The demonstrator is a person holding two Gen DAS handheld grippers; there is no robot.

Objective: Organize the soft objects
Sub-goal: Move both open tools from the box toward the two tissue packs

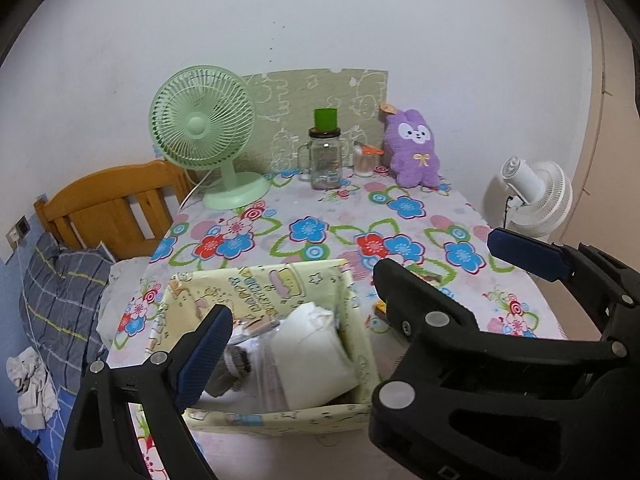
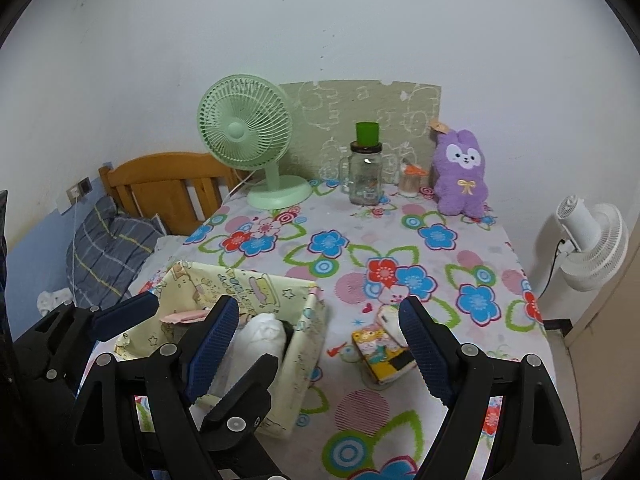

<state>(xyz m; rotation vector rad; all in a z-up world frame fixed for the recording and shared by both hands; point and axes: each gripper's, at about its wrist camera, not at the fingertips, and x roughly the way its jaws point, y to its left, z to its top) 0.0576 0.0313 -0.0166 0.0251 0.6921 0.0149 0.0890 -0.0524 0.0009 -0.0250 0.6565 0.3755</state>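
A pale yellow fabric storage box (image 1: 256, 284) (image 2: 302, 344) sits on the flowered table near its front left. Inside lie a white folded cloth (image 1: 316, 352) (image 2: 266, 332), a grey piece and a pink item (image 2: 184, 316). A purple plush rabbit (image 1: 414, 148) (image 2: 462, 172) stands at the back right against the wall. My left gripper (image 1: 304, 344) is open over the box. My right gripper (image 2: 316, 344) is open above the table beside the box, over small colourful packets (image 2: 380, 352). The other gripper (image 1: 520, 256) (image 2: 124, 316) shows in each view.
A green desk fan (image 1: 204, 128) (image 2: 248, 132), a glass jar with a green cup on top (image 1: 325, 156) (image 2: 366, 172) and a small container (image 1: 366, 160) stand at the back. A white fan (image 2: 592, 240) is at the right; a bed with wooden headboard (image 1: 108, 204) at the left.
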